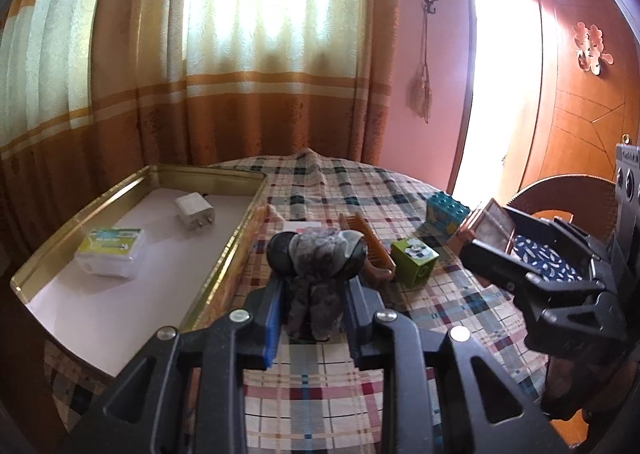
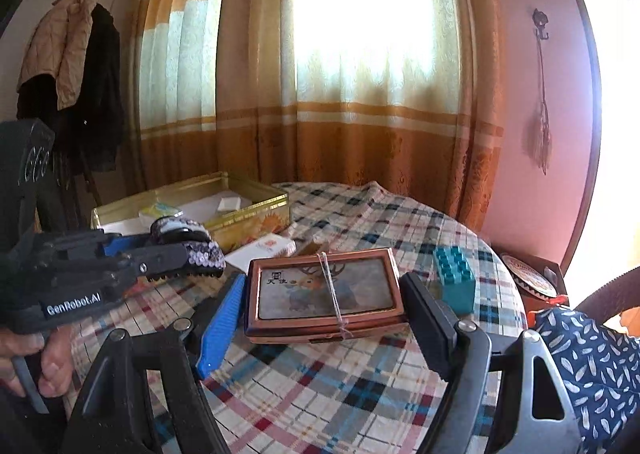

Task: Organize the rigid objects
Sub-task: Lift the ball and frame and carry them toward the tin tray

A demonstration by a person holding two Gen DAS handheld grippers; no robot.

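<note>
1. The left tool [image 1: 314, 266] is clamped on a dark round object wrapped in grey patterned cloth [image 1: 316, 254] — possibly a hair clip or a pouch, the view is too poor to say; it is held above the plaid-covered bench [image 1: 320, 374], just beside the gold tin's near wall.
2. The right tool [image 2: 320, 318] grips a copper-framed box with a deer picture [image 2: 324, 290], one pad on each short side; a string runs round the box; I cannot tell whether it rests on the cloth or is lifted off it.
3. The gold tin [image 1: 224, 250] stands at the bench's left; inside lie a white charger [image 1: 195, 211] and a small green-and-white box [image 1: 110, 251], apart from each other.
4. On the cloth — a brown comb [image 1: 366, 242], a green block [image 1: 414, 262] and a teal block [image 1: 446, 212]; the comb and the green block lie just beside each other.
</note>
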